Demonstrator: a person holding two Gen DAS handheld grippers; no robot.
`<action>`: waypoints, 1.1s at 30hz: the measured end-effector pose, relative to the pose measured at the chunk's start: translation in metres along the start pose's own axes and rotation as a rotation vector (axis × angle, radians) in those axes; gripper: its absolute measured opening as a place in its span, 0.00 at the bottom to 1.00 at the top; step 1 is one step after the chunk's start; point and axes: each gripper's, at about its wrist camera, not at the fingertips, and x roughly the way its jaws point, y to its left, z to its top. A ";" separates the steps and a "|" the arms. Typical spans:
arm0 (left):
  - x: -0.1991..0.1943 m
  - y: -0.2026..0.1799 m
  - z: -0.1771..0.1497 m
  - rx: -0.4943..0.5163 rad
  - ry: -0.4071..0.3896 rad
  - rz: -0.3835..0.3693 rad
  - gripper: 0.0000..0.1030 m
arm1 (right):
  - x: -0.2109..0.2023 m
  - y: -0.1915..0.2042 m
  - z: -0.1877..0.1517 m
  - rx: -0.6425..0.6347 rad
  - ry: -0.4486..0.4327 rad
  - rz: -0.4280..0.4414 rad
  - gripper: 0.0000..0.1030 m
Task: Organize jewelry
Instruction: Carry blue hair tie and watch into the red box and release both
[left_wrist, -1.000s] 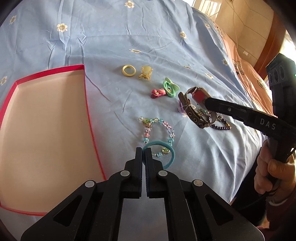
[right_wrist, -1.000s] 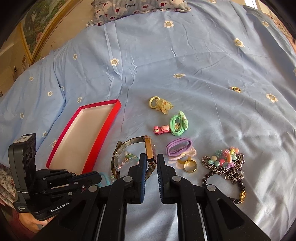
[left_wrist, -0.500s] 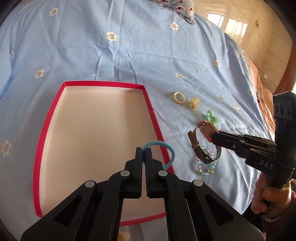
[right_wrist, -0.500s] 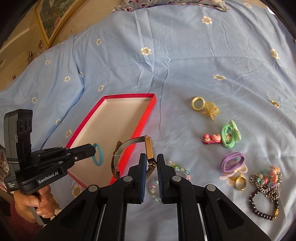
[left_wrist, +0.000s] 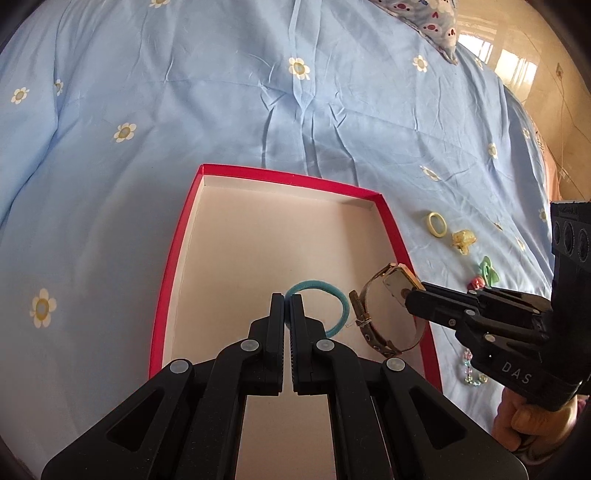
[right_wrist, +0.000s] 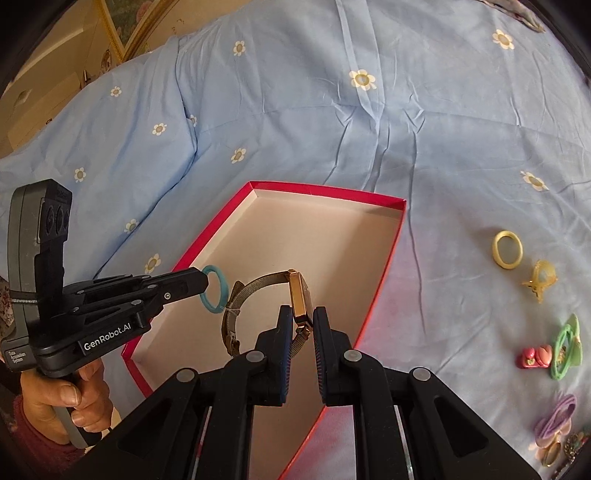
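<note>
Left wrist view: we hold the left gripper (left_wrist: 287, 308) with its jaws pressed together on the teal hair tie (left_wrist: 320, 308), whose loop hangs just right of the jaws, above the floor of the red-rimmed box (left_wrist: 173, 280).
Right wrist view: we hold the right gripper (right_wrist: 301, 323) with its jaws clamped on the gold case of the wristwatch (right_wrist: 266, 306); the mesh strap loops out to the left of the jaws, above the box (right_wrist: 384, 266).
Watch and tie: the two hang close together; we cannot tell whether they touch.
Done so far: we judge both pieces lifted and carried over the box, but neither is set down; the box floor appears bare.
Still to do: release both pieces, then gather what lies right of our right jaws: the yellow ring (right_wrist: 506, 249), the yellow clip (right_wrist: 541, 278), the green hair tie (right_wrist: 565, 347), the pink clip (right_wrist: 537, 356), the purple hair tie (right_wrist: 557, 419) and a partly hidden heap at the frame's edge. A beaded bracelet (left_wrist: 471, 369) shows below the right gripper in the left view.
Surface: a rumpled pale-blue bedsheet (right_wrist: 332, 129) printed with small daisies.
Room: a gilt picture frame (right_wrist: 125, 26) stands far left of our right jaws; a glossy tiled floor (left_wrist: 517, 66) shines beyond the bed.
</note>
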 end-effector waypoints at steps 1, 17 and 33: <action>0.004 0.002 0.002 -0.002 0.006 0.007 0.02 | 0.006 0.000 0.002 -0.002 0.009 -0.002 0.11; 0.049 0.009 0.003 0.007 0.114 0.094 0.03 | 0.056 -0.005 0.010 -0.025 0.105 -0.015 0.15; 0.022 0.016 -0.002 -0.062 0.071 0.093 0.37 | 0.024 -0.011 0.008 0.027 0.043 0.030 0.27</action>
